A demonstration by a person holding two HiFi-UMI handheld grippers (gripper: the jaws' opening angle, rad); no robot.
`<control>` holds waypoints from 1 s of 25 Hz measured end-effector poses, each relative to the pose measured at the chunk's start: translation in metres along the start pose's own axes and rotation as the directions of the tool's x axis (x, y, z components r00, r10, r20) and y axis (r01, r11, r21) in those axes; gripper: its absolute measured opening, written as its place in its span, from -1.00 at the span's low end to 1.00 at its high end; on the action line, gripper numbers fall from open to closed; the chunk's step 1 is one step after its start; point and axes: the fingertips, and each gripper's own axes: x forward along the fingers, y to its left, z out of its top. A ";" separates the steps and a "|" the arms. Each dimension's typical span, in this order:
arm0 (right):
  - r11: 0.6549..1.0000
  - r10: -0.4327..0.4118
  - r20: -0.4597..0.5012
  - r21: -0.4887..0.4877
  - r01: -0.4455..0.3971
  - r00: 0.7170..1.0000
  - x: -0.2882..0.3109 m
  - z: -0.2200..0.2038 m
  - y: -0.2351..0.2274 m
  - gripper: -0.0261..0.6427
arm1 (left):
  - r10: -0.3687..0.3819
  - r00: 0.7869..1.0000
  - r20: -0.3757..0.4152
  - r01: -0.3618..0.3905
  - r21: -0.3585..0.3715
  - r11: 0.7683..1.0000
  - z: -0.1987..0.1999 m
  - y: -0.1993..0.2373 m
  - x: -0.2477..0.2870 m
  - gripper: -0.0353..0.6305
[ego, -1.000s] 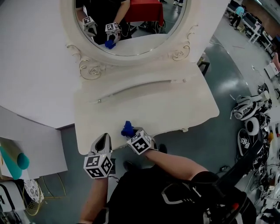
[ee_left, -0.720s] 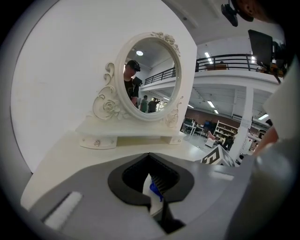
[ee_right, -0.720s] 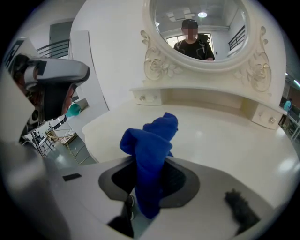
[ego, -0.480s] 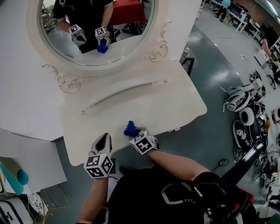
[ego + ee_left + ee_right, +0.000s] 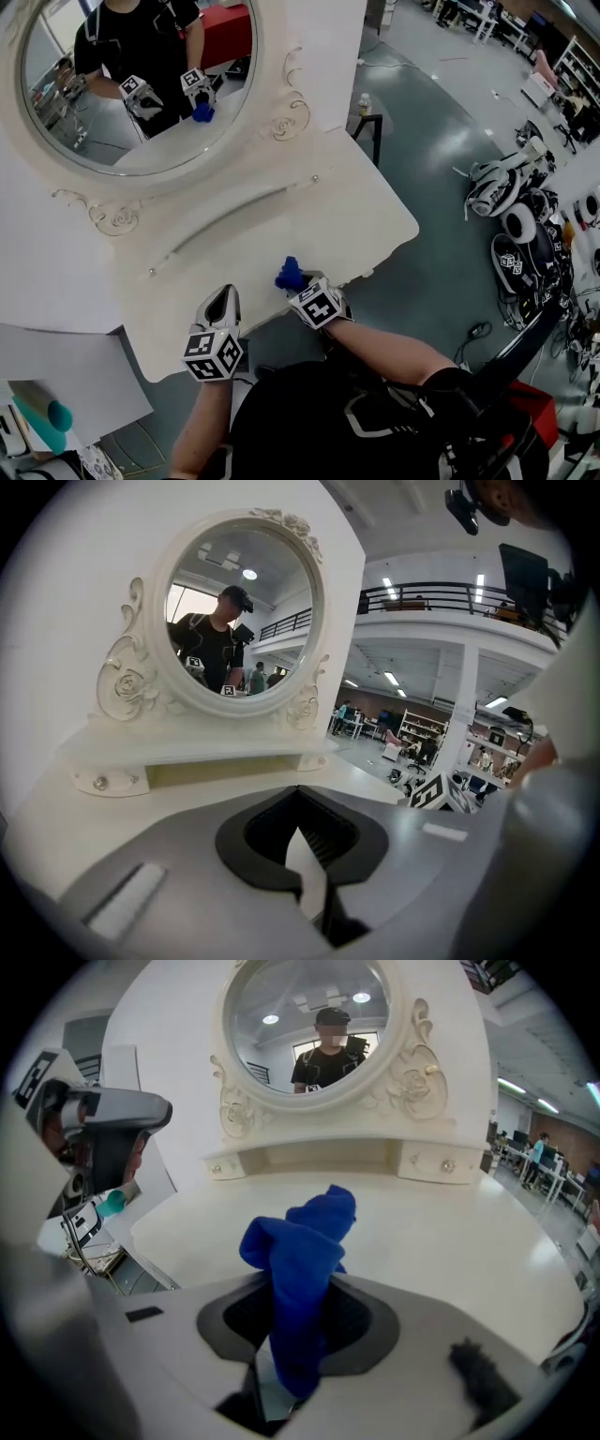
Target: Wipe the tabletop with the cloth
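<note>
Holding: right gripper (image 5: pixel 302 285) has its jaws clamped on the blue cloth (image 5: pixel 298 1269). The cloth is bunched, and a wad pokes out past the jaw tips.
Cloth position: right at the right gripper's tips, over the near edge of the white tabletop (image 5: pixel 309 220). Can't tell if it touches the surface.
Left side: left gripper (image 5: pixel 223 295) has its jaws together with nothing between them. It sits just left of the right gripper and apart from it, tips over the same near edge.
Ahead of both grippers: an oval mirror (image 5: pixel 122 94) in a carved white frame stands on the far side of the tabletop. A low shelf (image 5: pixel 225 211) with small knobs runs under it.
Reflection: the mirror shows the person (image 5: pixel 141 42) holding both grippers, with the blue wad at one of them.
Right of right gripper: grey floor (image 5: pixel 441 122), off the tabletop, with white and black gear (image 5: pixel 525 220) lying on it well away.
Left of left gripper: teal object (image 5: pixel 42 408), off the tabletop and lower.
</note>
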 end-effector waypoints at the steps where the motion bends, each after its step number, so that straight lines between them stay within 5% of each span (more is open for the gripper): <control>1: 1.000 -0.008 0.003 0.014 0.008 1.000 -0.004 -0.003 -0.009 -0.55 | -0.010 1.000 -0.004 0.010 0.005 1.000 0.000 -0.006 0.005 -0.87; 25: 0.966 -0.210 0.020 0.156 0.204 0.978 -0.088 -0.057 -0.217 -0.55 | -0.169 0.983 -0.071 0.175 0.079 0.981 0.003 -0.132 0.123 -0.87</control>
